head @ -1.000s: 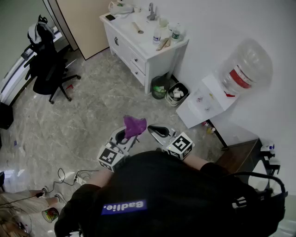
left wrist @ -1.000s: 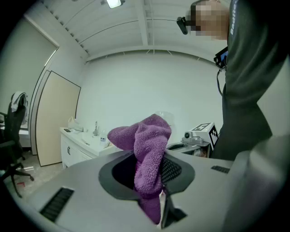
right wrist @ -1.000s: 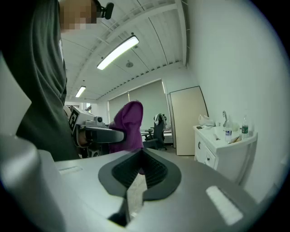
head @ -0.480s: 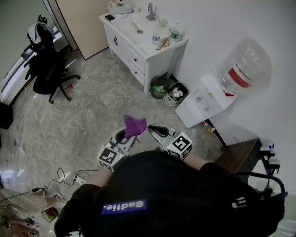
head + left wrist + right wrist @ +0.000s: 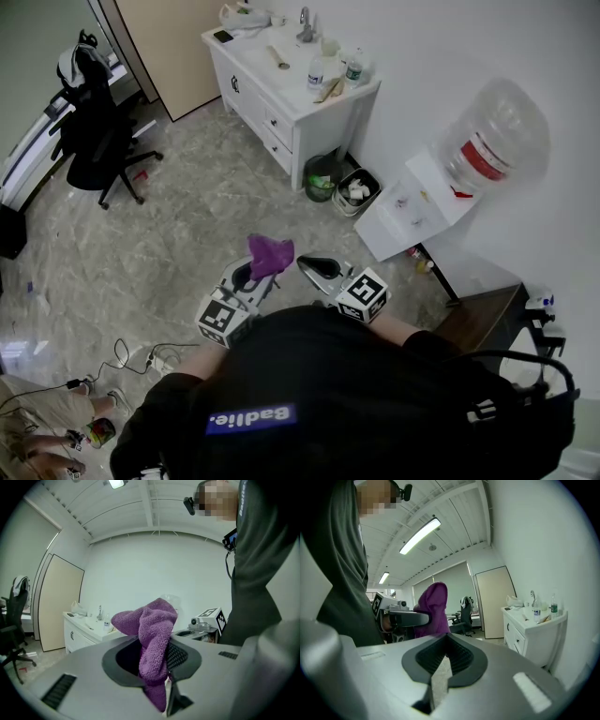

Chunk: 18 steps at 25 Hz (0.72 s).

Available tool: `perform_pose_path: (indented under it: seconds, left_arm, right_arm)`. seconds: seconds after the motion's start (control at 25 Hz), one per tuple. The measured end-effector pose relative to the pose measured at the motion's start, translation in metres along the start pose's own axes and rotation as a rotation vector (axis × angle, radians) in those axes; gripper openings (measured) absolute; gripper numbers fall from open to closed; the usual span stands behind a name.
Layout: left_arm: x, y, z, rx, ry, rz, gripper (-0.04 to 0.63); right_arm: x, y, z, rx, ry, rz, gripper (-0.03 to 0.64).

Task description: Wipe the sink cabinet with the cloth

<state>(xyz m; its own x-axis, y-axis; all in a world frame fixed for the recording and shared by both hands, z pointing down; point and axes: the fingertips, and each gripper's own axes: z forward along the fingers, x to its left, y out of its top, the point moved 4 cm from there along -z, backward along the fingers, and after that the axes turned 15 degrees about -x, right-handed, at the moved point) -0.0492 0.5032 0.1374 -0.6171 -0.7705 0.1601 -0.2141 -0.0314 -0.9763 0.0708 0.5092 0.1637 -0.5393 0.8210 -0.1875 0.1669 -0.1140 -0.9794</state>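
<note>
Cloth of purple towelling (image 5: pixel 270 255) is seen in the head view bunched at the tip of the left gripper (image 5: pixel 253 274). It is held up in front of the person's black top (image 5: pixel 356 394), well apart from the white sink cabinet (image 5: pixel 274 124) that stands against the wall at the top of the picture. The right gripper (image 5: pixel 316 266) is held just beside the left one and does not touch the cloth. Both hands and the gripper handles are hidden under the black top; only the jaws and marker cubes are shown. Bottles and a tap are set on the cabinet top, too small to be told further. Beside the cabinet two bins are stood on the floor: a round dark bin (image 5: pixel 319 192), whose contents cannot be made out, and a rectangular bin (image 5: pixel 375 183) in which white crumpled scraps lie. In the left gripper view the jaws are closed on the cloth, which is pinched low down and folds over above them, so that the seam is largely covered. In the right gripper view the jaws are pressed together with nothing between them; the cloth is seen beyond at the left and the cabinet at the right.
</note>
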Motion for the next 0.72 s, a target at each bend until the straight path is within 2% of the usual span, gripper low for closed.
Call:
perform_pose_path:
  seconds: [0.28,0.72]
  left_arm:
    - [-0.003,-0.003,0.019,0.003,0.024,0.019,0.1]
    - [-0.015,-0.018,0.051,-0.003,0.118,0.018,0.1]
  right_arm:
    - [-0.02,0.002,-0.007,-0.01,0.029,0.014,0.002]
    - [-0.057,-0.003,-0.027,0.017,0.103,0.053,0.002]
